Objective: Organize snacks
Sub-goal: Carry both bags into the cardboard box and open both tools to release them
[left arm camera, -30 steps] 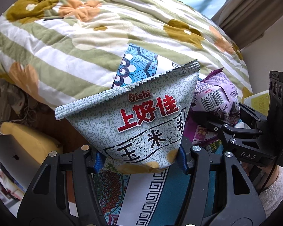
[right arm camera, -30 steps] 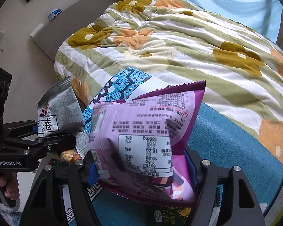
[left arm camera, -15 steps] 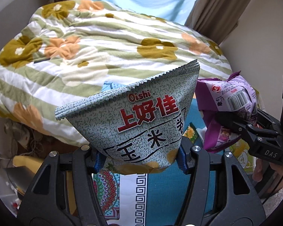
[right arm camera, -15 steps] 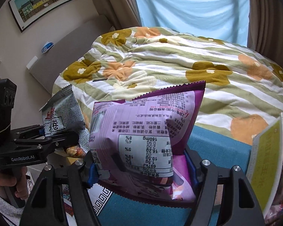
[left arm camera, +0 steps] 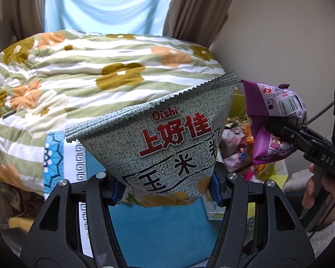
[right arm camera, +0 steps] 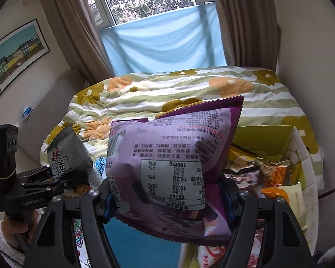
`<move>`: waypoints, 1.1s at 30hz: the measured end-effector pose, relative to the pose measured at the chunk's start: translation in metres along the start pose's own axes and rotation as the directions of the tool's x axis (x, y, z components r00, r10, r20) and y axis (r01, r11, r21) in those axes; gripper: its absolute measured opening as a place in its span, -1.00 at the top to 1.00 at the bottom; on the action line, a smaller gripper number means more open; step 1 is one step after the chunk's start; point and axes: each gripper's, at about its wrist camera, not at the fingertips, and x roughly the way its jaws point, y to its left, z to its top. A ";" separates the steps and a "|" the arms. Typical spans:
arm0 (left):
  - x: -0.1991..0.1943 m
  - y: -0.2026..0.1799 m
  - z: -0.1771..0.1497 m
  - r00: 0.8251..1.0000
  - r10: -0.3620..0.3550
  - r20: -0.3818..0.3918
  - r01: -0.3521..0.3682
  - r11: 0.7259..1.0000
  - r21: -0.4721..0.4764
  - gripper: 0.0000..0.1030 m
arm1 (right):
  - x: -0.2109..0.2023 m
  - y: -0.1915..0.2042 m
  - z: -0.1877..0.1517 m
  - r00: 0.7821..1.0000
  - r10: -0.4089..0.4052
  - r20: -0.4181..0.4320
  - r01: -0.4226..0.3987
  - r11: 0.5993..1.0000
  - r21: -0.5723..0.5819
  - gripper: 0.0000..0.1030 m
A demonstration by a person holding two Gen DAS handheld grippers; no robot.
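Observation:
My left gripper (left arm camera: 167, 189) is shut on a grey-green Oishi snack bag (left arm camera: 167, 138) and holds it up above the blue patterned cloth (left arm camera: 158, 234). My right gripper (right arm camera: 167, 196) is shut on a purple snack bag (right arm camera: 174, 163), back side facing the camera. The right gripper with the purple bag also shows at the right of the left wrist view (left arm camera: 277, 122). The left gripper with the grey bag shows at the left of the right wrist view (right arm camera: 64, 156). A yellow-green box (right arm camera: 268, 143) full of several snack packets (right arm camera: 272, 174) sits to the right, beyond both bags.
A bed with a green-striped flowered quilt (left arm camera: 78, 78) lies behind. A window with brown curtains (right arm camera: 239, 22) and a light blue sheet (right arm camera: 163, 42) is at the back. A wall (left arm camera: 279, 33) stands on the right. A framed picture (right arm camera: 15, 53) hangs at left.
Both grippers have lifted and tilted up with their bags still held. The snack box has come into view at the right, and the window now shows.

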 end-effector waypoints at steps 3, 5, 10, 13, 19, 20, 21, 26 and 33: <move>0.018 -0.050 -0.003 0.999 -0.031 -0.025 0.031 0.999 0.011 -0.09 | -0.023 -0.037 -0.002 1.000 -0.030 0.011 0.029 1.000 0.011 -0.32; 0.032 -0.083 -0.007 0.998 -0.046 -0.048 0.047 0.999 0.018 -0.09 | -0.035 -0.060 -0.002 0.999 -0.042 0.016 0.042 0.999 0.016 -0.32; 0.069 -0.150 -0.021 0.992 -0.063 -0.108 0.066 0.998 0.019 -0.09 | -0.053 -0.115 -0.004 0.999 -0.044 0.027 0.043 0.998 0.039 -0.32; 0.088 -0.178 -0.028 0.987 -0.066 -0.146 0.069 0.998 0.010 -0.09 | -0.054 -0.143 -0.002 0.999 -0.030 0.018 0.029 0.998 0.055 -0.32; 0.114 -0.201 -0.038 0.977 -0.059 -0.207 0.058 0.998 -0.010 -0.48 | -0.054 -0.180 -0.001 1.000 0.000 -0.009 0.001 0.998 0.067 -0.32; 0.116 -0.202 -0.037 0.979 -0.038 -0.202 0.037 0.999 -0.010 -0.83 | -0.053 -0.184 0.000 1.000 0.005 -0.010 -0.005 0.998 0.067 -0.32; 0.114 -0.203 -0.037 0.982 -0.024 -0.188 0.021 1.000 -0.014 -0.95 | -0.052 -0.187 0.001 1.000 0.011 -0.013 -0.010 0.998 0.069 -0.32; 0.104 -0.184 -0.033 0.987 0.026 -0.156 -0.029 0.999 -0.015 -0.99 | -0.044 -0.194 0.003 0.999 0.034 -0.020 -0.033 0.997 0.071 -0.32; 0.090 -0.149 -0.026 0.993 0.064 -0.101 -0.070 0.996 -0.057 -0.99 | -0.021 -0.190 0.010 0.997 0.061 -0.052 -0.057 0.996 0.072 -0.35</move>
